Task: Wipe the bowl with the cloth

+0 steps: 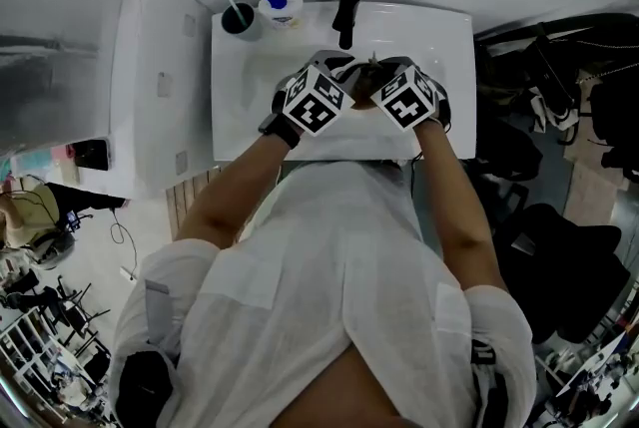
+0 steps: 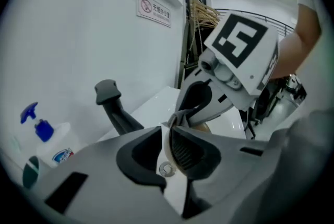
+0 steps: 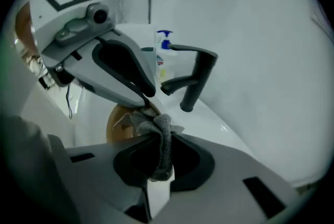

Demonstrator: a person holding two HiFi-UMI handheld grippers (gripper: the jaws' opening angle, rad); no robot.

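Since the marker cubes cover the sink (image 1: 444, 77) basin in the head view, bowl and cloth are lost there. Right gripper (image 3: 159, 137): jaws are clamped on the grey cloth (image 3: 163, 150), bunched at the rim of the tan bowl (image 3: 118, 125), which is largely hidden. That rim is pinched by the left gripper (image 2: 166, 137); pad contact is only just made out

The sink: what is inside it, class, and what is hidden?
A brown bowl, its rim in the left gripper; the right gripper holds a grey cloth against it. Both cover much of the basin.
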